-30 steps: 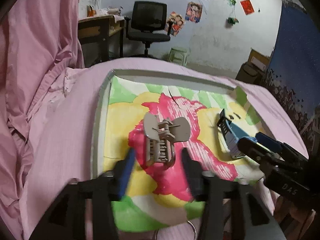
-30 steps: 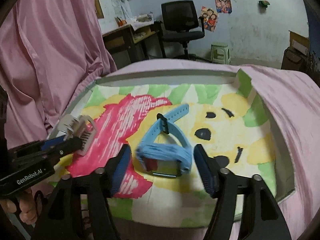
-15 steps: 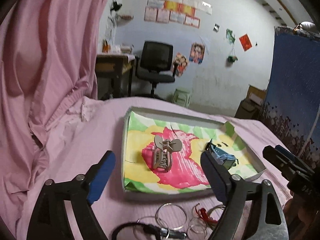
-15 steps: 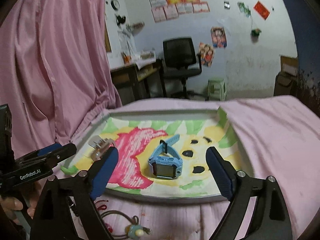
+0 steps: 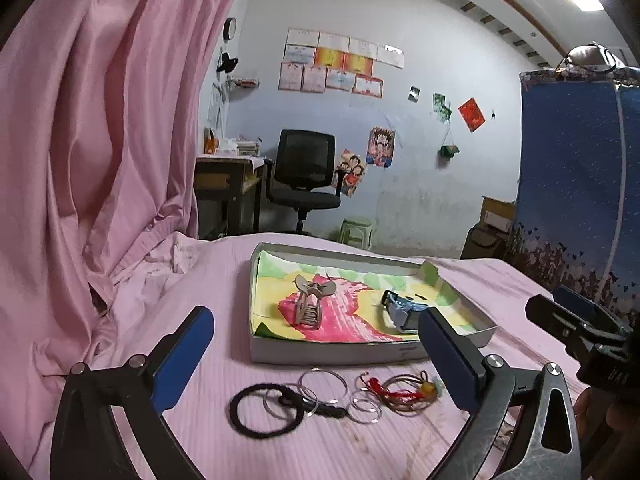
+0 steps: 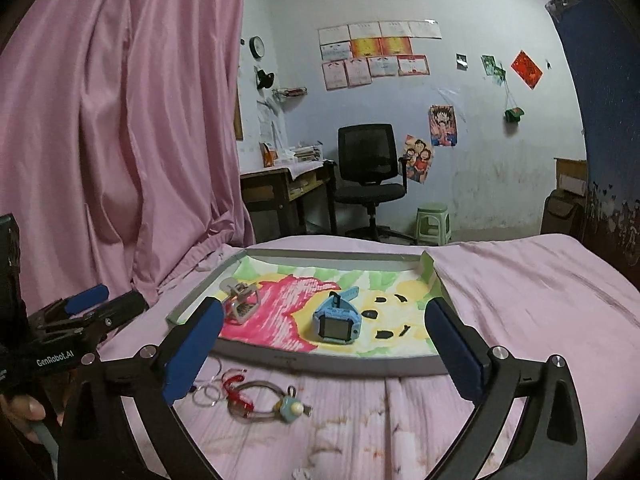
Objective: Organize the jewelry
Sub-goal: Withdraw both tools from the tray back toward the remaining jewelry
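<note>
A beige hair claw [image 5: 308,308] and a blue watch [image 5: 400,312] lie in a shallow tray [image 5: 320,350] lined with a painted sheet. My left gripper [image 5: 315,314] hangs back from the tray's near wall, its jaws opening, with nothing between its pads. In front of the tray lie a black hair tie [image 5: 260,412], thin rings [image 5: 322,384] and a red-string bracelet [image 5: 400,390]. My right gripper [image 6: 323,308] also stands off the tray, jaws opening and empty, facing the watch [image 6: 338,322], with the claw [image 6: 242,300] to its left. A charm bracelet [image 6: 260,398] lies below it.
A pink sheet [image 6: 520,300] covers the surface, and a pink curtain [image 5: 100,140] hangs along the left. A blue fabric wardrobe [image 5: 572,200] stands at the right. A black chair [image 6: 368,176], a desk and a green stool stand beyond the far edge.
Both grippers pulled back and up from the tray and spread their jaws wide. The hair claw and the watch stayed lying in the tray. The loose rings and bracelets came into view.
</note>
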A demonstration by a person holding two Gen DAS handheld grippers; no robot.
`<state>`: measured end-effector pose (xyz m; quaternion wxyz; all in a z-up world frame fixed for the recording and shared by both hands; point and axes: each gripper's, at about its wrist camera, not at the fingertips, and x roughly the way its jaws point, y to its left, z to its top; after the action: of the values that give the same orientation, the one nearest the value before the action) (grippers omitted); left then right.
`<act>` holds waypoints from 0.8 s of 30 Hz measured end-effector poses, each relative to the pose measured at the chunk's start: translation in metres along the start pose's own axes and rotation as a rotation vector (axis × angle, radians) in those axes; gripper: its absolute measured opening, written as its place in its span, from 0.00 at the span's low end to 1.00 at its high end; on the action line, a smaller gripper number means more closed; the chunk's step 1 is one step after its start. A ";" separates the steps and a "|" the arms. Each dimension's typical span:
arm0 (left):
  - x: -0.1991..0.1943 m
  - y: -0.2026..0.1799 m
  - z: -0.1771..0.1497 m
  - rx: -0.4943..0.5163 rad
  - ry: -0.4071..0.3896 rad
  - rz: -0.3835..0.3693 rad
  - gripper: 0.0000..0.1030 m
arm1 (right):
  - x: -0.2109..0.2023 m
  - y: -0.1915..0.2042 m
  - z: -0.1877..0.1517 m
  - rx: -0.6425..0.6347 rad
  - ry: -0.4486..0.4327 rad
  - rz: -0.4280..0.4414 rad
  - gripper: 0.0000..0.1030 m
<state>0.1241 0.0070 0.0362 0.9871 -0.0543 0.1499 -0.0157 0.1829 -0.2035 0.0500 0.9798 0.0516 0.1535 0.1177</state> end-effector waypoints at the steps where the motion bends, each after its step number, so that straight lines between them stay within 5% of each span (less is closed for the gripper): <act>1: -0.004 0.000 -0.002 0.000 -0.003 -0.001 1.00 | -0.005 0.001 -0.002 -0.007 -0.004 0.000 0.97; 13: -0.024 -0.008 -0.019 0.037 0.008 -0.022 1.00 | -0.041 0.000 -0.023 -0.045 0.004 -0.010 0.99; 24: -0.006 -0.004 -0.035 0.072 0.192 -0.041 1.00 | -0.033 -0.010 -0.043 -0.027 0.133 -0.014 0.99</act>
<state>0.1074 -0.0004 0.0051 0.9690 -0.0204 0.2418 -0.0464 0.1413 -0.2183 0.0172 0.9688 0.0293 0.2169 0.1162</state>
